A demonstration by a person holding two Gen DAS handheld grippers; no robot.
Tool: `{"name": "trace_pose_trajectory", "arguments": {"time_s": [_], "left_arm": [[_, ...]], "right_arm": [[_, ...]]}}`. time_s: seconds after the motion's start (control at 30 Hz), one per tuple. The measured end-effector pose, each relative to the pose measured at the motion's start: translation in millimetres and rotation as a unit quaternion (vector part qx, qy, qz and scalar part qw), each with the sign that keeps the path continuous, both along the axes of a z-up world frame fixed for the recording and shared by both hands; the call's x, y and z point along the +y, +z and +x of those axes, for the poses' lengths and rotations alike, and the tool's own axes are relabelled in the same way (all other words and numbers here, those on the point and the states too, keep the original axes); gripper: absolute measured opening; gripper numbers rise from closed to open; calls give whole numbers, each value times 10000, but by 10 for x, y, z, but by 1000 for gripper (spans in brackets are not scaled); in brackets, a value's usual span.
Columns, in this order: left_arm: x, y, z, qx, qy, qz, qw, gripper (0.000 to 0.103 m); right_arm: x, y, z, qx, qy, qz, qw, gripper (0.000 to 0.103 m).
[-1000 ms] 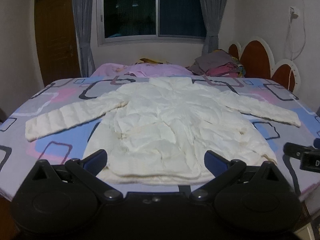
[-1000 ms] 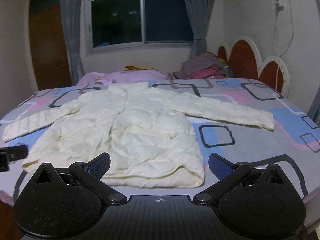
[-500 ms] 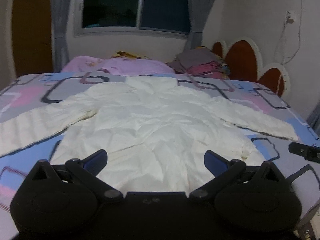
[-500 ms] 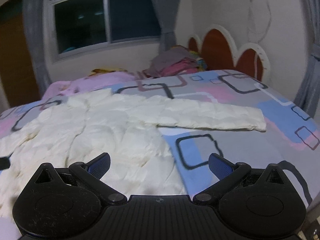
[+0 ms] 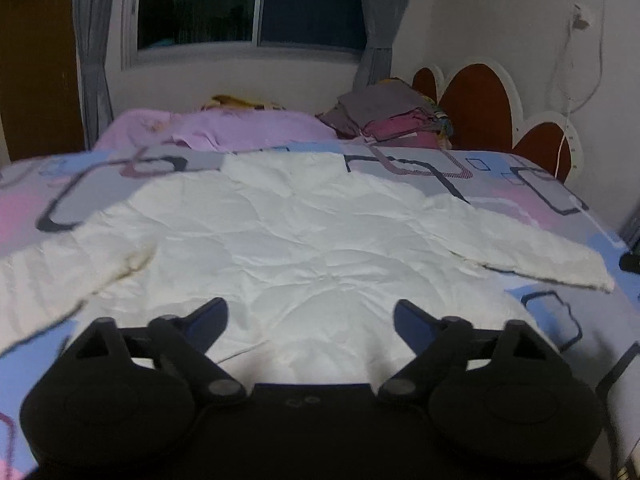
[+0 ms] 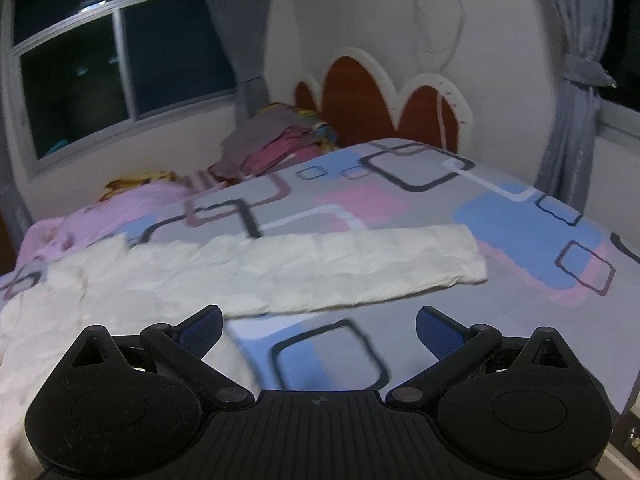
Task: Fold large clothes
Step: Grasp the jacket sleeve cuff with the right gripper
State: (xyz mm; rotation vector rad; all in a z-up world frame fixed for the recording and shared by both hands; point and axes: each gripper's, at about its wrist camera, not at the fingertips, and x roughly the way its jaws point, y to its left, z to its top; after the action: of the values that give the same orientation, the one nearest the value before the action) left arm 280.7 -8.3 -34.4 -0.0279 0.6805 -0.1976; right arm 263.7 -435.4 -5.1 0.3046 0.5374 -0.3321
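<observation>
A cream quilted jacket lies spread flat on the patterned bed, both sleeves stretched out to the sides. My left gripper hovers over the jacket's body; its jaws are closing, still wide apart, with fabric below them but nothing pinched. In the right wrist view the jacket's right sleeve runs across the bed just beyond my right gripper. That gripper stands open with nothing between its blue pads, above the bedsheet near the sleeve's underside.
The bed cover has blue, pink and grey squares. A pink blanket and a pile of folded clothes lie at the far edge under the window. A red scalloped headboard stands to the right.
Both grippers have moved forward over the bed. The left has come in over the jacket's body, its jaws narrower. The right has swung right, toward the right sleeve.
</observation>
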Motion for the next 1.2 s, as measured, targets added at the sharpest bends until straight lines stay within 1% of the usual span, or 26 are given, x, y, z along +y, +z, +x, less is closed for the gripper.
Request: {"name": "trace_pose_trajectory", "arguments": {"time_s": [0.03, 0.07, 0.1, 0.17, 0.23, 0.27, 0.33, 0.4, 0.43, 0.47, 0.5, 0.57, 0.63, 0.73, 0.83, 0.9, 0.93, 0.97, 1.03, 1.13, 1.2], "left_arm": [[-42, -24, 85, 79, 23, -4, 10000, 83], [-77, -36, 138, 100, 38, 0, 9999, 82], [-102, -42, 182, 91, 64, 7, 9999, 83], [-184, -35, 280, 17, 177, 97, 9998, 85], [-270, -45, 399, 71, 237, 120, 9996, 89], [-317, -53, 457, 86, 270, 120, 9995, 93], [-434, -90, 576, 126, 339, 255, 9990, 97], [-553, -142, 687, 225, 373, 389, 9983, 97], [-598, -165, 730, 260, 392, 407, 9981, 97], [-648, -189, 779, 305, 401, 414, 9979, 97], [-691, -211, 818, 356, 418, 419, 9976, 97], [-770, -258, 886, 437, 448, 464, 9970, 95], [-846, -288, 937, 489, 450, 569, 9962, 95], [-930, -310, 1008, 516, 480, 616, 9956, 95], [-973, -329, 1048, 561, 553, 619, 9950, 95], [-984, -340, 1067, 602, 589, 672, 9942, 95], [-974, -347, 1071, 630, 615, 733, 9934, 95], [-961, -352, 1074, 653, 636, 772, 9928, 95], [-880, -365, 1076, 721, 684, 780, 9920, 95], [-673, -368, 1073, 807, 738, 538, 9925, 92], [-521, -360, 1057, 767, 844, 504, 9922, 90]], "right_arm": [[-116, -35, 47, 7, -85, 73, 9999, 96], [-214, -67, 86, 26, -119, 138, 9998, 83], [-316, -114, 147, 95, -156, 236, 9996, 64], [-575, -252, 286, 183, -294, 516, 9981, 63], [-841, -399, 388, 168, -440, 873, 9951, 63], [-969, -469, 434, 175, -524, 1028, 9932, 63], [-1218, -636, 553, 238, -686, 1323, 9886, 63], [-1478, -802, 626, 221, -860, 1697, 9815, 62], [-1603, -885, 660, 187, -928, 1899, 9772, 58], [-1699, -964, 687, 171, -975, 2097, 9727, 48], [-1800, -1045, 714, 155, -1025, 2295, 9678, 45], [-1948, -1167, 740, 94, -1142, 2560, 9599, 45], [-2030, -1245, 758, 66, -1142, 2748, 9547, 45], [-2058, -1243, 757, -2, -1078, 2720, 9562, 45], [-2089, -1225, 727, -68, -1129, 2737, 9551, 44], [-2112, -1229, 756, 0, -1188, 2680, 9561, 29], [-2119, -1220, 750, 30, -1207, 2631, 9572, 25], [-2120, -1203, 765, 58, -1199, 2556, 9593, 19], [-2069, -1117, 804, 117, -1091, 2249, 9682, 8], [-1885, -876, 903, -156, -792, 1765, 9810, 5], [-1676, -665, 996, -328, -475, 1432, 9880, 5]]}}
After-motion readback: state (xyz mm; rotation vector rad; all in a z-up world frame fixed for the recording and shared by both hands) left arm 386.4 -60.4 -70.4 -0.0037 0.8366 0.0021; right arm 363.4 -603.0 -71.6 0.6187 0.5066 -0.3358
